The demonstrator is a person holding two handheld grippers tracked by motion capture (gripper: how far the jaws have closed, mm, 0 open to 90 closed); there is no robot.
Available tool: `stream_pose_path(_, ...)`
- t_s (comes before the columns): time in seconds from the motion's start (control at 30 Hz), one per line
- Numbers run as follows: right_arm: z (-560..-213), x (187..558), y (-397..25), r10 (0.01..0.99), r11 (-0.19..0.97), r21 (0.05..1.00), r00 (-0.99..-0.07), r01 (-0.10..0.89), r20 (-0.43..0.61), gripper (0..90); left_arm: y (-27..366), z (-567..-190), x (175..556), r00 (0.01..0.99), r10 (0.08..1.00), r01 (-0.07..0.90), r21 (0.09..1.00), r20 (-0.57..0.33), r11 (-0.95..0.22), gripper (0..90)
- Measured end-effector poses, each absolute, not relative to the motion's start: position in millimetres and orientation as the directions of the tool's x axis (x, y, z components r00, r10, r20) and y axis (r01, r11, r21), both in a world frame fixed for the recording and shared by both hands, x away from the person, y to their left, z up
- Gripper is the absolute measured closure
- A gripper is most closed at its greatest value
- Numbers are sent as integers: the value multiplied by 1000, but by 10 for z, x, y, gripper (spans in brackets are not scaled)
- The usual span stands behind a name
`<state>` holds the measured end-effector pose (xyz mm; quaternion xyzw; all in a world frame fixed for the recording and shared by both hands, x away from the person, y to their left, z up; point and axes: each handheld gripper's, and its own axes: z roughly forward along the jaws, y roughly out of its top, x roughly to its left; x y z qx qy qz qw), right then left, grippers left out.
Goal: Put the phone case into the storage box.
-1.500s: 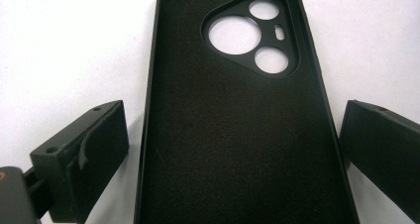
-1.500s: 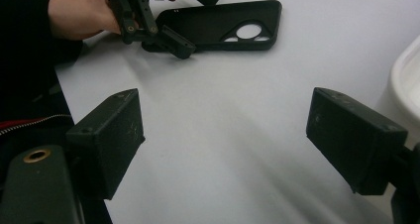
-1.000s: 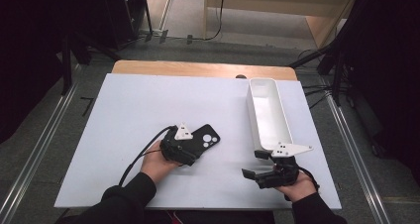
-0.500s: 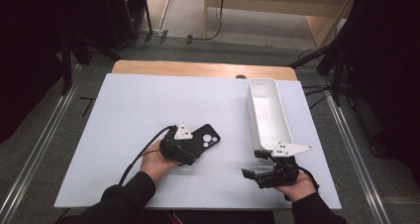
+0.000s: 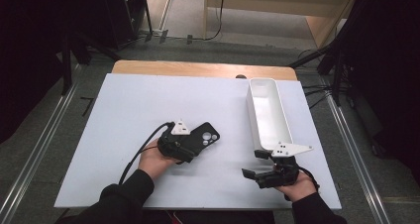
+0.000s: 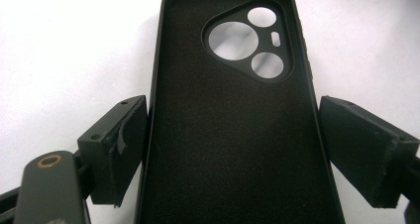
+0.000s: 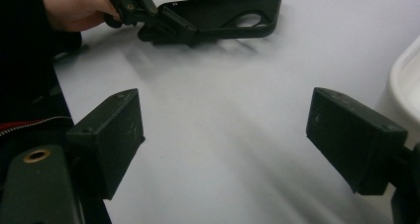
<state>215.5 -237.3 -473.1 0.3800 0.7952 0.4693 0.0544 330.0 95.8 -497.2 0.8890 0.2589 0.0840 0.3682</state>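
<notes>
A black phone case (image 5: 208, 135) lies inner side up on the white table, camera cutouts at its far end. My left gripper (image 5: 195, 147) has its jaws against the two long edges of the phone case (image 6: 223, 110), near its lower half. My right gripper (image 5: 253, 163) rests near the front right of the table, open, with bare table between its fingers (image 7: 114, 135). From the right gripper view, the case (image 7: 223, 13) and the left gripper (image 7: 168, 21) sit farther off at the top.
A long white tray (image 5: 252, 110) stands along the right side of the table (image 5: 124, 110), just beyond my right gripper; its rim (image 7: 406, 80) shows at the right. A wooden strip (image 5: 198, 68) borders the far edge. Dark stands surround the table.
</notes>
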Motion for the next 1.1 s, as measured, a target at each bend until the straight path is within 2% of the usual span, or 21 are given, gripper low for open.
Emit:
stream_pose_path(0.4,-4728,2153,-2371,655,266,790,-705,553,272,131,988,-4726,3245,852,519,405,717,-69,-568,142)
stream_pose_path(0.8,-4719,2150,-2375,660,265,793,-703,548,266,131,1180,-4456,3141,837,538,423,741,-99,-522,142)
stream_pose_path(1.1,-4706,2146,-2350,660,274,796,-708,540,253,131,1256,-4409,3121,817,562,450,754,-131,-478,142)
